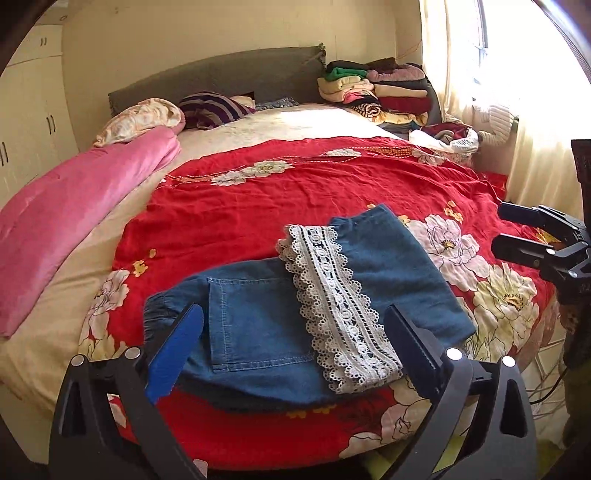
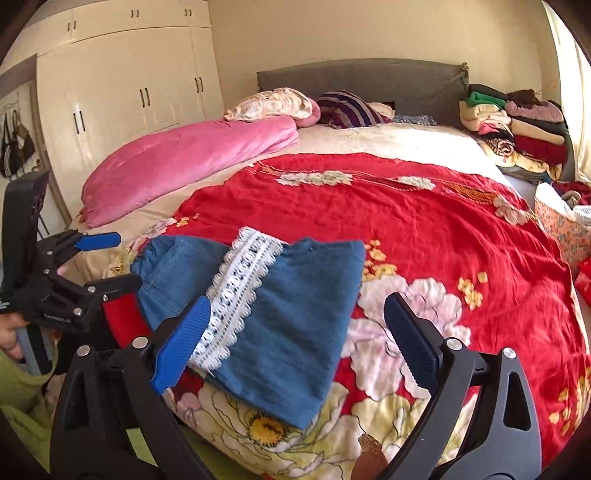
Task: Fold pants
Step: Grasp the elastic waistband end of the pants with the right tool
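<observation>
Both the left gripper (image 1: 291, 354) and right gripper (image 2: 295, 339) hang released above the folded pants (image 1: 258, 314); no legible writing.

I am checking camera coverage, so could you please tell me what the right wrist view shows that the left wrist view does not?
Only the right wrist view shows hanging bags, the whole wardrobe and the left claw from the side. Only the left wrist view shows the window, the curtain and the right claw from the side. Both show the folded pants with lace trim on the red blanket, the pink quilt and stacked clothes.
</observation>
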{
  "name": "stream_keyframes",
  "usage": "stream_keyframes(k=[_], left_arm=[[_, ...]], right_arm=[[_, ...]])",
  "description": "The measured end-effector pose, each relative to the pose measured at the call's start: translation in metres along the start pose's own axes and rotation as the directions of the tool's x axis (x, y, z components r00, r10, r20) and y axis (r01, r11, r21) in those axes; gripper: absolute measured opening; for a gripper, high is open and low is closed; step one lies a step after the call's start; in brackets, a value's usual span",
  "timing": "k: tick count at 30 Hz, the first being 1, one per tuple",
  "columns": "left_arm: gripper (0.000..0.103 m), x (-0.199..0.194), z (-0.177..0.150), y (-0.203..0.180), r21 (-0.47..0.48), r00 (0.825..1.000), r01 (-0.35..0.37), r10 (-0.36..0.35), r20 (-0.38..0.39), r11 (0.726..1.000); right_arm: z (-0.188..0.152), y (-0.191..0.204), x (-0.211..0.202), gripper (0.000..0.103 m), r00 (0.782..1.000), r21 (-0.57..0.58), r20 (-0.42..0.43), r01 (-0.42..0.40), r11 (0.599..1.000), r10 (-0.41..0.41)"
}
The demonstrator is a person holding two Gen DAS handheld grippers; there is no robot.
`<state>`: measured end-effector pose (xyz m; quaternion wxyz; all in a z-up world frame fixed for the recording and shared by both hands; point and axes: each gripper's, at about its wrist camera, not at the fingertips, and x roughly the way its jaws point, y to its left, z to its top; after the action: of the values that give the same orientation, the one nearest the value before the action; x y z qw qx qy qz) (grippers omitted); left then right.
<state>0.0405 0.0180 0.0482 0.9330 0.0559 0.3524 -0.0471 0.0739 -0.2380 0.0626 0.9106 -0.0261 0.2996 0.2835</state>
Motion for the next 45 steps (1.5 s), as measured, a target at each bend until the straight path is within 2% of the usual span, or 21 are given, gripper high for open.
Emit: stream_keyframes(k=[5, 15, 20, 27, 35, 37, 41, 45], left_arm=[[0.098, -0.003, -0.003, 0.014, -0.021, 1.000, -0.023, 0.023, 0.007, 1.000], [0.098, 0.002, -0.015, 0.047, -0.088, 0.998, -0.065, 0.063, -0.026, 0.994], [0.098, 0.008, -0.023, 0.065, -0.124, 0.996, -0.083, 0.077, -0.051, 0.989], [0.098, 0.024, -0.038, 0.094, -0.192, 0.992, -0.098, 0.081, -0.097, 0.976], [0.098, 0.043, -0.057, 0.126, -0.273, 0.980, -0.135, 0.087, -0.182, 0.953], [0.098, 0.049, -0.062, 0.132, -0.295, 0.977, -0.135, 0.077, -0.200, 0.946], [0.098, 0.058, -0.071, 0.140, -0.362, 0.981, -0.088, 0.018, -0.193, 0.928], [0.096, 0.069, -0.078, 0.142, -0.389, 0.979, -0.053, -0.029, -0.201, 0.920]], right_arm=[[0.020, 0.015, 0.010, 0.093, 0.999, -0.027, -0.006, -0.046, 0.999, 0.046], [0.058, 0.057, 0.054, 0.093, 0.986, -0.083, -0.065, -0.159, 0.984, 0.154], [0.072, 0.079, 0.078, 0.093, 0.980, -0.120, -0.097, -0.184, 0.976, 0.173], [0.087, 0.105, 0.114, 0.093, 0.963, -0.142, -0.158, -0.240, 0.960, 0.218], [0.099, 0.127, 0.166, 0.093, 0.935, -0.162, -0.256, -0.290, 0.943, 0.244], [0.102, 0.133, 0.181, 0.093, 0.926, -0.169, -0.282, -0.305, 0.937, 0.251], [0.106, 0.139, 0.208, 0.093, 0.911, -0.169, -0.325, -0.322, 0.932, 0.255], [0.108, 0.152, 0.230, 0.093, 0.890, -0.193, -0.373, -0.352, 0.916, 0.264]])
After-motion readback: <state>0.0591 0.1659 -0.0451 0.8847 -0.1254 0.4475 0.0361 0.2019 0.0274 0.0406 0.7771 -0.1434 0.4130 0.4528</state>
